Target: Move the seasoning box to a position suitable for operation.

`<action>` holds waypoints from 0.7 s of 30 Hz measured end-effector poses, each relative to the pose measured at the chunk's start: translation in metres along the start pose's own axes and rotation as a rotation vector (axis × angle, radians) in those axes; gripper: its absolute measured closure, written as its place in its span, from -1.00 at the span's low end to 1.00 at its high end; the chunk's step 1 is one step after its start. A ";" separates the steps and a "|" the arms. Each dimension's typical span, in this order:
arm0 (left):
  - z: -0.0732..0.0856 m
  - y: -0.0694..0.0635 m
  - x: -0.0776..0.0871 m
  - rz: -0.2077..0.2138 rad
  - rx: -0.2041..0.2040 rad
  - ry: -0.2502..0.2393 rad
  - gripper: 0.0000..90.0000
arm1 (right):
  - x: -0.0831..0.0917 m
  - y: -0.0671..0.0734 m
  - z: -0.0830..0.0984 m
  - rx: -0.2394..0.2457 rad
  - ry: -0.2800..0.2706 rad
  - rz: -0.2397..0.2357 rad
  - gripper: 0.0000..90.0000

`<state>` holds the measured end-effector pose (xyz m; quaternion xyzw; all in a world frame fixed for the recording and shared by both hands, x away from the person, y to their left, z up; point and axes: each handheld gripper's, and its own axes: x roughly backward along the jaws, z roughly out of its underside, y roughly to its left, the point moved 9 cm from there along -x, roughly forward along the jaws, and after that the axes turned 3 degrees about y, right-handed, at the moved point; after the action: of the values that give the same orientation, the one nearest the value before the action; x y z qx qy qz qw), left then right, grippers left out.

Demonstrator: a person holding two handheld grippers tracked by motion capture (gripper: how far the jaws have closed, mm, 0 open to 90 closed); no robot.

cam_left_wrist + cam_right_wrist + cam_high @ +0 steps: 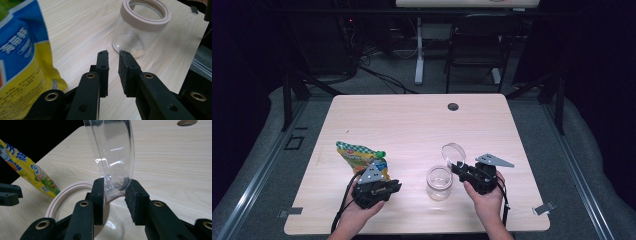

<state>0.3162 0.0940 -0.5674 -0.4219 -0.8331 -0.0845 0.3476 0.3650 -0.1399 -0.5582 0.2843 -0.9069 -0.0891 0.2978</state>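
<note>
Beside the jar [439,182], the right gripper [114,188] grips a clear lid [113,155] over its rim; the left gripper [113,56], jaws narrow and empty, points at it, the bag [361,156] just beyond.

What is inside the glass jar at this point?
The glass jar stands open. A thin layer of pale crumbs or powder lies on its bottom, otherwise nothing. Its clear lid is off, held in the right gripper.
</note>
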 end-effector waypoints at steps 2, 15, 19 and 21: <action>0.001 0.001 0.002 -0.005 0.005 -0.004 0.74 | -0.002 0.000 0.000 -0.009 0.009 -0.022 0.56; 0.009 0.009 0.012 -0.017 0.031 -0.017 0.72 | -0.014 0.003 -0.004 -0.024 0.032 -0.159 0.67; 0.010 0.010 0.013 -0.022 0.027 -0.016 0.72 | -0.015 0.007 -0.003 -0.016 0.041 -0.182 0.68; 0.010 0.011 0.014 -0.025 0.027 -0.017 0.72 | -0.016 0.009 -0.002 -0.011 0.043 -0.197 0.68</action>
<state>0.3135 0.1142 -0.5674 -0.4075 -0.8423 -0.0740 0.3449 0.3724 -0.1231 -0.5610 0.3724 -0.8674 -0.1171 0.3085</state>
